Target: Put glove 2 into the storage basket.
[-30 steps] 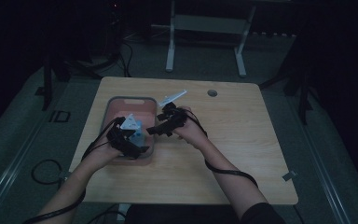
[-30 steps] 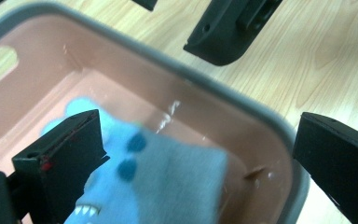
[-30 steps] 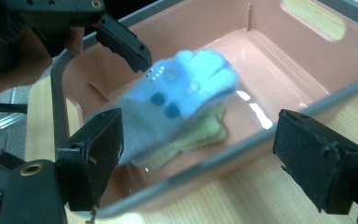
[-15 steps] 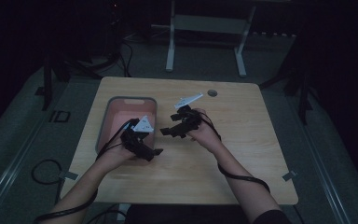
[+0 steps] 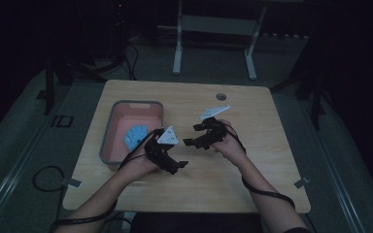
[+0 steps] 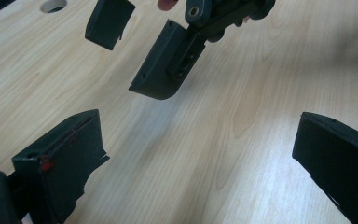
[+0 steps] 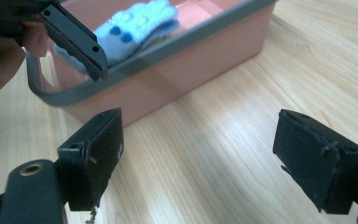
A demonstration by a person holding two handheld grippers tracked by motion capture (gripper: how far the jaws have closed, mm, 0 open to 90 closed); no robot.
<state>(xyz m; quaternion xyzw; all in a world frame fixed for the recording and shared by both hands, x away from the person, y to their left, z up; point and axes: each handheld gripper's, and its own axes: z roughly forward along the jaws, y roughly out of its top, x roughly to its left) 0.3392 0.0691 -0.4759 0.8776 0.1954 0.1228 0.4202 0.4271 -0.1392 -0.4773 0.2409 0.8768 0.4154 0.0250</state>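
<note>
Both of my grippers had come away from the pink bin [image 5: 108, 138] since a second earlier, when they were bunched over its right edge; by this moment they hung above bare tabletop [image 5: 252, 165] to the right of it. My left gripper [image 5: 180, 166] was just beside the bin's right wall, its jaws spread wide with nothing between them, as the left gripper view made plain: only wood grain lay under the gap. My right gripper [image 5: 190, 135] was a little further right, pointing back toward the bin, and its jaws also stood wide apart and empty.

What I had been handling, the light blue glove [image 5: 136, 136] with darker dots, lay inside the bin against its floor, toward the right side. From the right gripper view I could see it over the grey rim [image 7: 168, 46], crumpled and resting by itself, touched by neither gripper.

I judged that the drop was done: the glove was in, both tools were clear of the bin, and nothing else sat on the table for me to collect.
</note>
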